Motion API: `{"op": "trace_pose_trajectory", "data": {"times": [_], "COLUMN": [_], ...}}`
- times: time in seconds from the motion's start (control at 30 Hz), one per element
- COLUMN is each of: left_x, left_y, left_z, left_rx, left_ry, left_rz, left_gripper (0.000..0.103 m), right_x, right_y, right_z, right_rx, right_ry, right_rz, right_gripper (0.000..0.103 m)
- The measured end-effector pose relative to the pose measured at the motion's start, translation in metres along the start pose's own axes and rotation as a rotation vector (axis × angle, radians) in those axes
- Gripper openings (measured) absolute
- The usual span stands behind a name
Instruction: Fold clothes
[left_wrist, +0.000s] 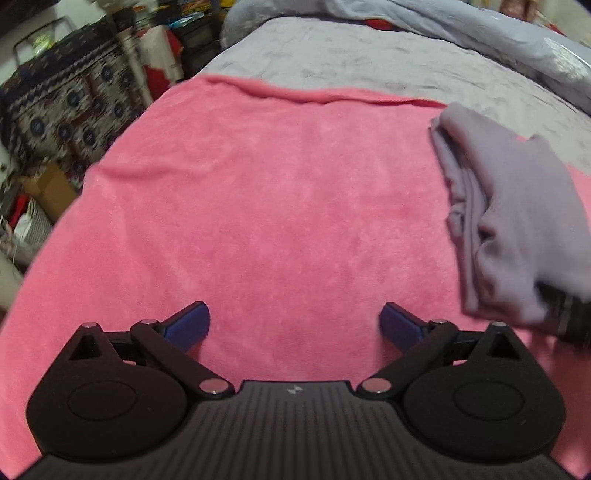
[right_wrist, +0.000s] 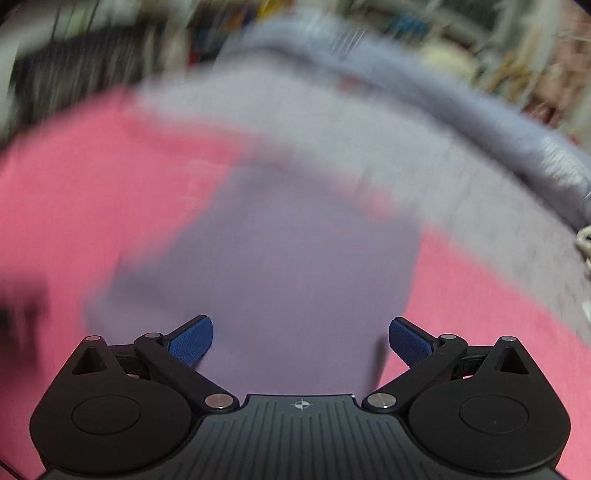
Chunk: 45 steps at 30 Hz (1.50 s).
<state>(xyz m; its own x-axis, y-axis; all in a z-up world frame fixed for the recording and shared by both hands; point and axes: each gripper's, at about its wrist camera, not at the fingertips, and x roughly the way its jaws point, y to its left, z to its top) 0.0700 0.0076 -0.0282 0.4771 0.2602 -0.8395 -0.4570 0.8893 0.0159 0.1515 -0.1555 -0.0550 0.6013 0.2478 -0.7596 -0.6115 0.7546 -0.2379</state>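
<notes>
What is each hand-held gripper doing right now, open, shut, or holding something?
Left hand-held gripper: open, empty, over the pink towel.
Right hand-held gripper: open, holding nothing; lilac garment lies ahead.

We get heavy motion blur across the right wrist view: the folded lilac fabric garment (right_wrist: 288, 258) has no readable edges or creases. In the left wrist view its right side (left_wrist: 517, 221) runs off-frame, and a dark blurred object (left_wrist: 569, 314) at its lower corner is unidentifiable.

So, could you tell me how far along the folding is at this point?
Done: the lilac garment lies folded into a layered bundle on the pink blanket. In hand: nothing; the left gripper and right gripper are open. Left: no other clothes visible; the right view is blurred.
</notes>
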Motion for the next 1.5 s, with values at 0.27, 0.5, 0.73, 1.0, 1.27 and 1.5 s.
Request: {"op": "trace_pose_trajectory", "data": {"times": [0.27,0.5,0.73,1.0,1.27,1.5], "left_x": [0.014,0.023,0.020,0.012,0.018,0.003], "left_y": [-0.092,-0.064,-0.066,-0.052,-0.043,-0.047], "left_z": [0.050,0.050,0.039,0.039,0.022,0.025], "left_rx": [0.364,0.251,0.294,0.263,0.236,0.249], "left_ry": [-0.152,-0.064,-0.059,-0.040,0.030,0.053], "left_rz": [-0.167,-0.140,-0.106,-0.127,-0.063,-0.099], "left_gripper": [0.102,0.103,0.103,0.103,0.103,0.103], "right_x": [-0.039,-0.041,-0.035,-0.033,-0.054,-0.027], "right_y": [-0.001,-0.025,-0.041,-0.062,-0.052,-0.058], "right_z": [-0.025,-0.042,-0.035,-0.092,-0.053,-0.101], "right_rx": [0.022,0.157,0.296,0.411,0.383,0.477], "right_ry": [-0.030,0.025,-0.049,0.117,-0.051,-0.129], "right_rz": [-0.057,-0.147,-0.112,-0.088,-0.110,-0.074], "right_gripper": [0.103,0.101,0.103,0.103,0.103,0.103]}}
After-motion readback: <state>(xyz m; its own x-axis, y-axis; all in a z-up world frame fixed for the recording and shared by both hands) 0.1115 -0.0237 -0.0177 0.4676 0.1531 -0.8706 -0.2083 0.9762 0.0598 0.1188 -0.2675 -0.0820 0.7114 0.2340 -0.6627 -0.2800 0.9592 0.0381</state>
